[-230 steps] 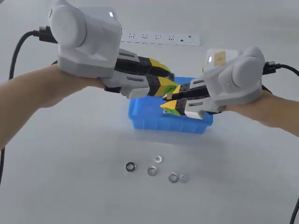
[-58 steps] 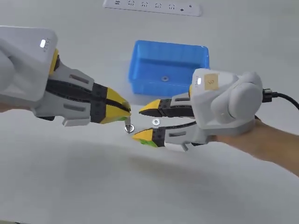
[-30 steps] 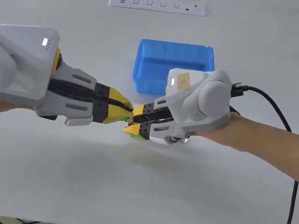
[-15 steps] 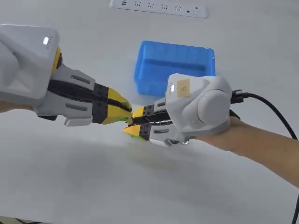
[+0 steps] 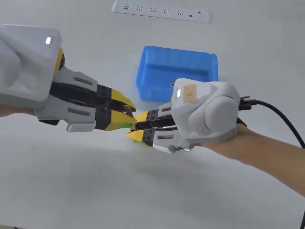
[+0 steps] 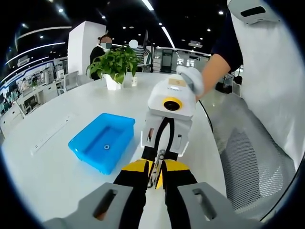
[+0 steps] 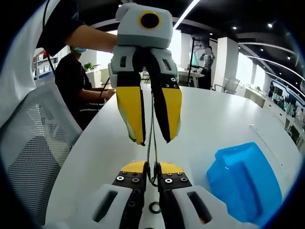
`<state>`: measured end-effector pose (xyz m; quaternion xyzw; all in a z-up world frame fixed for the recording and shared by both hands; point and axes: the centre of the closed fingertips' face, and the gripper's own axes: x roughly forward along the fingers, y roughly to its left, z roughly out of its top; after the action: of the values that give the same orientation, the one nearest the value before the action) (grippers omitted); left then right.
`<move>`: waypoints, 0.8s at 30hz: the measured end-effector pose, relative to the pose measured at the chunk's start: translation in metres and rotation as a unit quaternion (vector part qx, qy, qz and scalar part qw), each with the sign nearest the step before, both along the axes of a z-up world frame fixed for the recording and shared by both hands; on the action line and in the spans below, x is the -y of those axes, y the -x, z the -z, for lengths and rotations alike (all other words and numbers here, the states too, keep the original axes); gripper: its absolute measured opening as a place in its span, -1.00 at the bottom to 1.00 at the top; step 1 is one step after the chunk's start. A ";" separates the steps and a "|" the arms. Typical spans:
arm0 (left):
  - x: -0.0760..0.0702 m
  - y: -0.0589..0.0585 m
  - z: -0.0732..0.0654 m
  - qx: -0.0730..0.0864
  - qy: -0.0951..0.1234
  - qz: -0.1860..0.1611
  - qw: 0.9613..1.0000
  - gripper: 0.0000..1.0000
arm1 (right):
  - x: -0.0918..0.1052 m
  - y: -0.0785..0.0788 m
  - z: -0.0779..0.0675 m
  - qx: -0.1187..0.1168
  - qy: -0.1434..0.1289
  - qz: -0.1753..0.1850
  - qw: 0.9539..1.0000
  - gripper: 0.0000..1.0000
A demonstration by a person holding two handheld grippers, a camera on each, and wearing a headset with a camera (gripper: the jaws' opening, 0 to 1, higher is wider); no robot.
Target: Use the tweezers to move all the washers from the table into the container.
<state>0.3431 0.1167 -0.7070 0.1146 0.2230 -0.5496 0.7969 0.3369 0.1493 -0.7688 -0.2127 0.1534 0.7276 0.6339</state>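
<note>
**Tweezers held between two facing grippers, beside the container**

The two grippers meet tip to tip above the white table (image 5: 71, 186), just in front of the blue container (image 5: 148, 90).

The right gripper (image 7: 153, 169) has its jaws pressed together on one end of the tweezers (image 7: 152, 148). The thin metal legs run on from there into the mouth of the left gripper (image 6: 155, 168). Seen from the right gripper view, the left gripper's yellow jaws stand a little apart, with the tweezers passing between them – a gap shows on either side of the legs. The tweezer tips are too fine to tell whether they carry anything.

One loose washer (image 7: 155, 207) lies flat on the table, directly below the right gripper's jaws and clear of the container. A second washer (image 6: 106, 147) lies flat on the container floor, near its middle.

The container sits upright and square on the table. A white power strip (image 5: 162, 10) lies well beyond it, along the far edge – apart from the work.
</note>
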 end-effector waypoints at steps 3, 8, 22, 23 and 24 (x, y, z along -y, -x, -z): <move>-0.001 0.001 -0.001 0.005 -0.004 -0.001 1.000 -0.62 | 0.000 -0.001 -0.002 0.000 -0.002 0.002 1.000 -0.82; -0.006 0.001 -0.005 0.004 -0.006 -0.014 1.000 -0.49 | 0.000 -0.003 -0.007 -0.004 -0.007 0.007 1.000 -0.82; -0.022 0.004 -0.013 0.001 -0.004 -0.055 0.998 -0.27 | 0.019 -0.018 -0.036 -0.012 -0.013 0.011 1.000 -0.82; -0.022 0.004 -0.013 0.001 -0.005 -0.055 0.999 -0.25 | 0.021 -0.018 -0.039 -0.011 -0.013 0.009 1.000 -0.82; -0.022 0.005 -0.013 0.002 -0.006 -0.054 0.999 -0.22 | 0.024 -0.018 -0.044 -0.014 -0.015 0.006 1.000 -0.82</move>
<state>0.3383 0.1385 -0.6936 0.1079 0.2307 -0.5044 0.8251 0.3550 0.1253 -0.7249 -0.1923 0.1526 0.7292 0.6387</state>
